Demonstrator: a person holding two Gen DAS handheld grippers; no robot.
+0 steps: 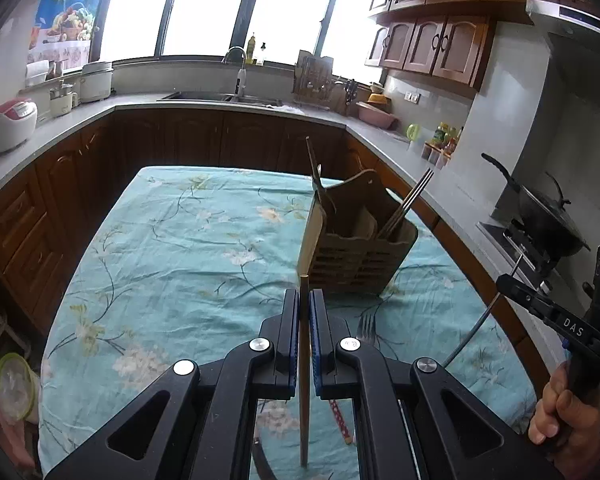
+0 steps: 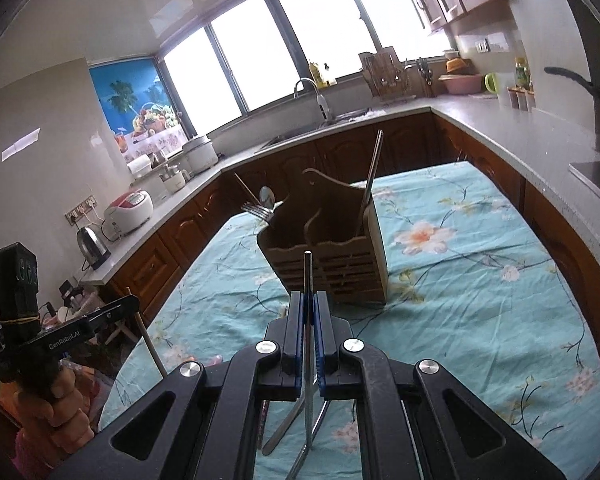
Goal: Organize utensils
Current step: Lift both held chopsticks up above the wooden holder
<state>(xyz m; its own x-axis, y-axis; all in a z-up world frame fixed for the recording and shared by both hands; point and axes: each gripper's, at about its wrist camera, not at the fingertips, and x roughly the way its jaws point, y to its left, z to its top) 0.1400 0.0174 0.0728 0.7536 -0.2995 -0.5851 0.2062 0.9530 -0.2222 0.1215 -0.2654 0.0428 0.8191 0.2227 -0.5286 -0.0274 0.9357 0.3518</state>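
A brown slatted utensil caddy (image 1: 356, 248) stands on the teal floral tablecloth (image 1: 180, 248); it also shows in the right wrist view (image 2: 332, 256). It holds metal chopsticks (image 1: 408, 204), a fork (image 2: 256, 210) and a spoon (image 2: 267, 196). My left gripper (image 1: 304, 300) is shut on a wooden chopstick (image 1: 304, 380), held upright just in front of the caddy. My right gripper (image 2: 309, 300) is shut on a metal chopstick (image 2: 308, 280), also just short of the caddy. A fork (image 1: 367, 330) and a red-patterned utensil (image 1: 340, 420) lie on the cloth below.
Grey counters with wooden cabinets wrap around the table. A sink (image 1: 224, 98) is at the back, a rice cooker (image 1: 8, 122) on the left, a black wok (image 1: 540, 212) on the stove at right. More metal utensils (image 2: 284, 428) lie under my right gripper.
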